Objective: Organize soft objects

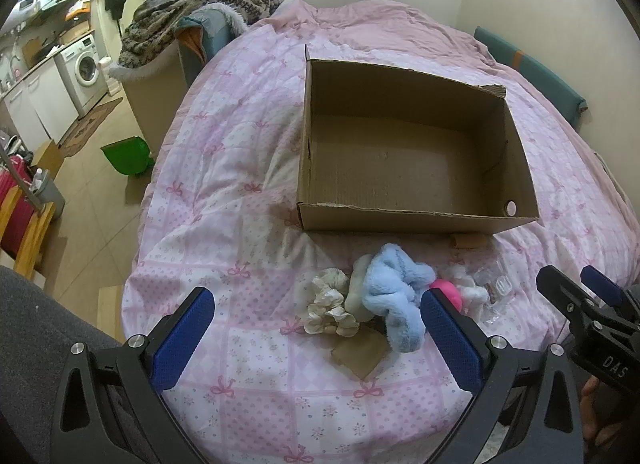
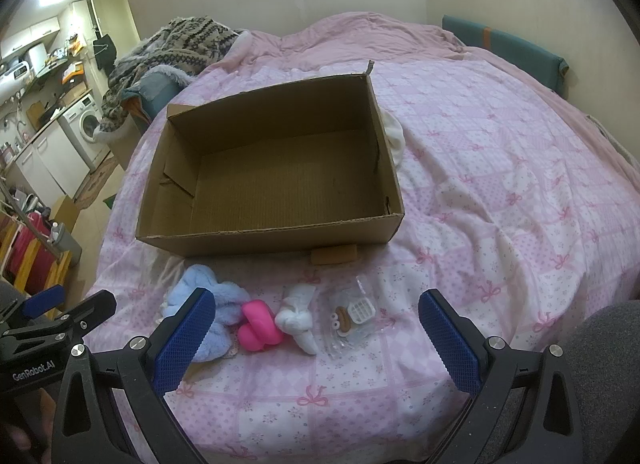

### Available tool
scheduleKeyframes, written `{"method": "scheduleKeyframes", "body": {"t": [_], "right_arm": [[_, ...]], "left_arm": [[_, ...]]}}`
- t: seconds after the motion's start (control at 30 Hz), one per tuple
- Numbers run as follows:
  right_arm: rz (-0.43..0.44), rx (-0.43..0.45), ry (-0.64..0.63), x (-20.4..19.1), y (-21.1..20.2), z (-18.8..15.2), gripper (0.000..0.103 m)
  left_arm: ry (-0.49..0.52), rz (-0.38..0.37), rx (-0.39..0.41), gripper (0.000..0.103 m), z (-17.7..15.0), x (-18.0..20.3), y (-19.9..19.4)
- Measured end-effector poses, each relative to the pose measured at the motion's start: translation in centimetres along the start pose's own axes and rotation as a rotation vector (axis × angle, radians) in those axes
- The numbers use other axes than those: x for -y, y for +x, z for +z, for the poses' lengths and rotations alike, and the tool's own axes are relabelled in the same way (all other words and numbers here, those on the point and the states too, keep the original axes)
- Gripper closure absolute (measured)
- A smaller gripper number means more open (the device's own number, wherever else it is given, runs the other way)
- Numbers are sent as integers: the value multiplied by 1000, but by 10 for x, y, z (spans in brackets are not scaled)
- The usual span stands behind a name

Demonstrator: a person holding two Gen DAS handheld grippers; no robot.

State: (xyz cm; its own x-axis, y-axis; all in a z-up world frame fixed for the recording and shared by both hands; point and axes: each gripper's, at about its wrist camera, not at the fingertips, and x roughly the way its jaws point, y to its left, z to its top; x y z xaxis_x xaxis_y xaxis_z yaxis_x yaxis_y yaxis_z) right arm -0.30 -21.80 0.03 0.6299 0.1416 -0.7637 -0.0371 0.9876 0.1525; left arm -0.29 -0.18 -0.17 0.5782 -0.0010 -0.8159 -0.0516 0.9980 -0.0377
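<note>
We hold the left gripper wide over the bed, the cream scrunchie and blue plush scrunchie between its fingers; the right gripper gapes above the pink toy, near the empty cardboard box

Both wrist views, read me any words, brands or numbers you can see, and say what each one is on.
"DAS": on the right gripper, cut off at the picture's edge.
"GenRobot.AI": on the left gripper.
Cardboard box: no print visible.
Clear packet: nothing readable.
Kitchen items far back: too small to read.
</note>
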Motion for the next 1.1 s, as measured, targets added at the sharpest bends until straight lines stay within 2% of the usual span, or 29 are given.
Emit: {"method": "scheduleKeyframes", "body": {"t": [1.1], "right_arm": [[0,-11,1,2,5,-1,0]], "left_arm": [[-3,0,-9,0,-1,-4,3]]}}
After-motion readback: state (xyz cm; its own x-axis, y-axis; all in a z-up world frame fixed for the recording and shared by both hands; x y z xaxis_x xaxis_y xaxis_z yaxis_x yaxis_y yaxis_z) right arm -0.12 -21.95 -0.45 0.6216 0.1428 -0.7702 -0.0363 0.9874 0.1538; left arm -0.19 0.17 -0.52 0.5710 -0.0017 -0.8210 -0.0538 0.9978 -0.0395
